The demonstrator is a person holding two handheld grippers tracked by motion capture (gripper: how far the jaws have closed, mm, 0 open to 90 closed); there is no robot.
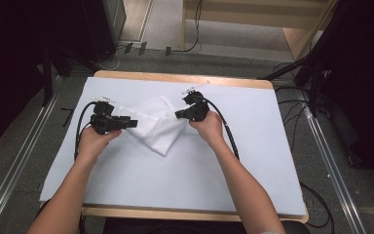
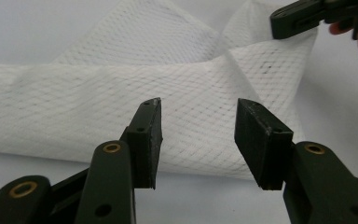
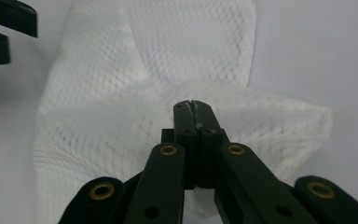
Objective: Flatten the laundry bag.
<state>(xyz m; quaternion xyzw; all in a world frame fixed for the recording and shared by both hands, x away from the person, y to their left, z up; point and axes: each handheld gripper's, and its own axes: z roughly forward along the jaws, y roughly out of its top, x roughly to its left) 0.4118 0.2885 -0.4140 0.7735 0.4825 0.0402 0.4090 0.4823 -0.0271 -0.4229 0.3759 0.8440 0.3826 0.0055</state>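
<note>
Two grippers meet a white mesh cloth (image 1: pixel 157 126) lying crumpled near the table's (image 1: pixel 253 165) far edge; the right gripper (image 3: pixel 195 104) is clamped on the cloth's right corner; the left gripper (image 2: pixel 198 135) stands apart, facing its near fold, which runs crosswise just ahead.

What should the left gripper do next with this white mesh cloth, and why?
Probably ease the left gripper forward and close on the white mesh cloth: its jaws stand open just short of the cloth's edge, while the right gripper already looks shut on the opposite edge.
</note>
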